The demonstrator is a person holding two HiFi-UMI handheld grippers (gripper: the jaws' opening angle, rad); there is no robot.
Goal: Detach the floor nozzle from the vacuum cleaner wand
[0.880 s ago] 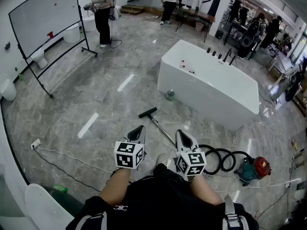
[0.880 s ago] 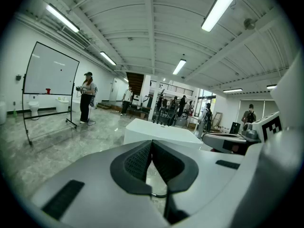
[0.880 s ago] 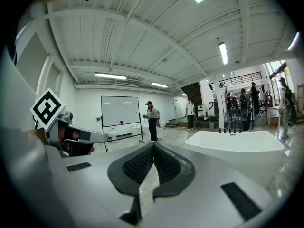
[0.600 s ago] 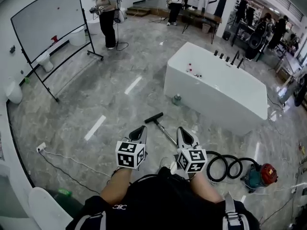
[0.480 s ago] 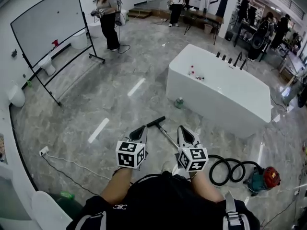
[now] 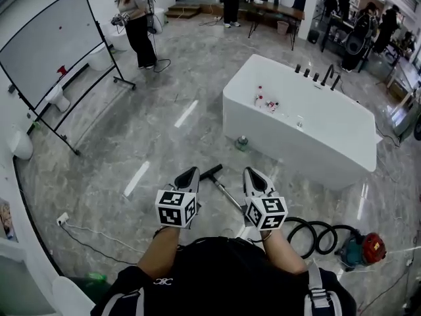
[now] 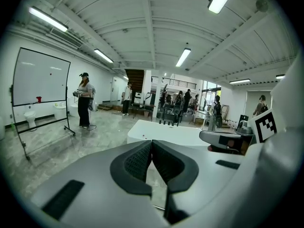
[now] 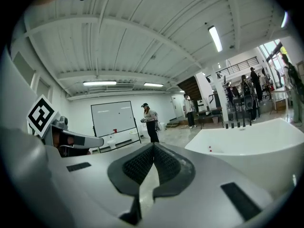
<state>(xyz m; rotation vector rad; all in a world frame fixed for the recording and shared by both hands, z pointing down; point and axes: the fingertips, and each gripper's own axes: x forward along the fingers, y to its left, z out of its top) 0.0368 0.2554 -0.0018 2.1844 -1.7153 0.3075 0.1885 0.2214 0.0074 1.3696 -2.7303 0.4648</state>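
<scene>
While holding left gripper (image 6: 189, 172) and right gripper (image 6: 252, 173) both closed on nothing at lower centre of the head view, has yet to touch floor nozzle (image 6: 211, 172), seemingly joined to wand (image 6: 225, 193) on the floor between them, leaving all detaching ahead.

Wand (image 6: 225, 193): runs from the floor nozzle (image 6: 210, 172) toward the wearer. Its near end is hidden behind the marker cube of the right gripper (image 6: 252, 172) and the wearer's torso (image 6: 223, 278). The joint between nozzle and wand is too small to make out.

Small items (image 6: 266, 101) on the bathtub (image 6: 309, 140) rim and the green object (image 6: 242, 143) at its foot are too small to identify.

Toilet (image 6: 18, 143): cut by the left edge.

In each gripper view, the housing of the left gripper (image 6: 189, 172) or the right gripper blocks the floor beneath.
</scene>
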